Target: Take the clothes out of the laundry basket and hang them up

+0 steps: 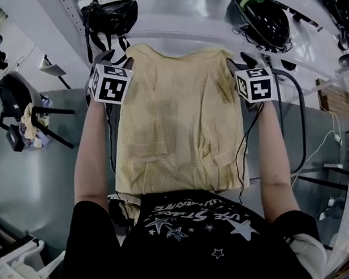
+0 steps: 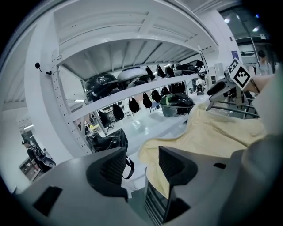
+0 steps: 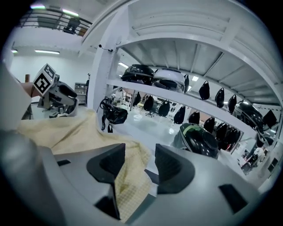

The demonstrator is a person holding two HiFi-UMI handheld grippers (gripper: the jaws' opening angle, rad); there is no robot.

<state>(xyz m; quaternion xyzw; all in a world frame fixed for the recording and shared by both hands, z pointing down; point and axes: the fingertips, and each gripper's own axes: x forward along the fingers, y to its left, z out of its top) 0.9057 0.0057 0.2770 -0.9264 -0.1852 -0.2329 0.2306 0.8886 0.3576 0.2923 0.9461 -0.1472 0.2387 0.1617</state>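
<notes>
Spreading wide, the pale yellow waffle-textured shirt (image 1: pixel 179 123) looks creased.

— Is any lettering to be read?
— White print among stars is seen on the black shirt (image 1: pixel 199 223); only "STARS" can perhaps be made out. Square markers (image 1: pixel 111 83) are borne by the left gripper (image 2: pixel 141 161) and right gripper (image 3: pixel 139 155), but no letters are formed.

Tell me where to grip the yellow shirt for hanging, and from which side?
Take the yellow shirt at its two top shoulder corners, one per gripper, each from the outer side. It hangs flat and spread, neckline up; the left gripper and right gripper have that fabric at their open jaws.
</notes>
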